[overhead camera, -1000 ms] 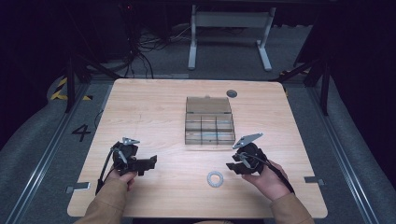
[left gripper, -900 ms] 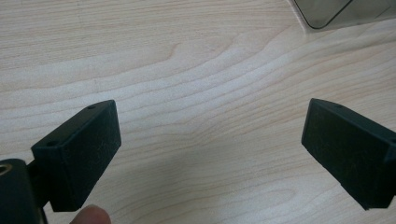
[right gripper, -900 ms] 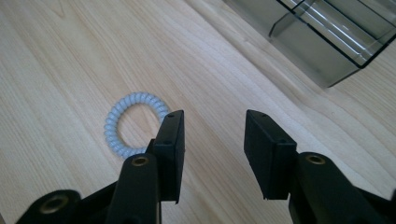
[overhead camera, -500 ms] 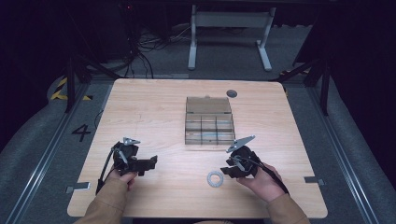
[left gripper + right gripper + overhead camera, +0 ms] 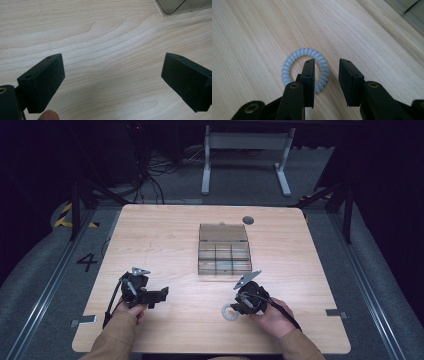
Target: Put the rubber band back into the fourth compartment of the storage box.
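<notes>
Hair tie [image 5: 305, 70]: pale grey-blue spiral coil ring, lying flat on wooden table [image 5: 165, 235], near front edge. Box [image 5: 223, 249]: clear compartmented plastic organiser, lid open, at table centre, beyond the tie.

Table [image 5: 165, 235] carries box [image 5: 224, 249] at centre, toward far side. Small disc [image 5: 248, 220] behind box, just right of it, near far edge. Ring [image 5: 294, 65] on table near front edge, right of centre, before box and well apart from it. Right hand-held gripper [image 5: 239, 304] at ring, one jaw inside loop, other outside, ring's side between them. Left hand-held gripper [image 5: 161, 294] over bare table front-left, well left of ring, jaws wide apart.
</notes>
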The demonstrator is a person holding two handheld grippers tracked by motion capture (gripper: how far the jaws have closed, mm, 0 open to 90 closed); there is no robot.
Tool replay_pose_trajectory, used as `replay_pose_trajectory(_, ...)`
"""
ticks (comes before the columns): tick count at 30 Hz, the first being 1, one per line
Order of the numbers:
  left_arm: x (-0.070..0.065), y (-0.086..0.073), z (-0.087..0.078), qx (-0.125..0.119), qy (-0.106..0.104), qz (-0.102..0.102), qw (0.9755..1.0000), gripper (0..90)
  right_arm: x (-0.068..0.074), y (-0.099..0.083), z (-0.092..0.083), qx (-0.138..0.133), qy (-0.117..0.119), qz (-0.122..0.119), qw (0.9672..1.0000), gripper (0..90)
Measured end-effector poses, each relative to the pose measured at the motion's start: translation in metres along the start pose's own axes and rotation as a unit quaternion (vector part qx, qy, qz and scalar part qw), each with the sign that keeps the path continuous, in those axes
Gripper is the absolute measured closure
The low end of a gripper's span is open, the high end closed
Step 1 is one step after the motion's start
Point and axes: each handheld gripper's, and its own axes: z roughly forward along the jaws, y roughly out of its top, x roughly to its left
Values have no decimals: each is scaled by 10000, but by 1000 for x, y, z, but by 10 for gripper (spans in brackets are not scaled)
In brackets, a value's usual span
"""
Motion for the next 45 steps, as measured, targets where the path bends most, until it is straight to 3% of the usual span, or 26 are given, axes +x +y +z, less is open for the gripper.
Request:
replay_pose_trajectory(18,-1,0,0,-6,1,6,10000,59,5,0,7,140,-256,-243,9993,781)
replay_pose_trajectory(25,0,0,1,13,7,-25,10000,60,6,1,7,158,-245,-301,9991,818)
replay_pose_trajectory(32,0,0,1,10,6,-21,10000,62,4,0,7,136,-218,-159,9995,823)
replay_pose_trajectory(45,1,0,1,18,-11,-27,10000,65,0,1,-8,-189,-43,57,9998,828)
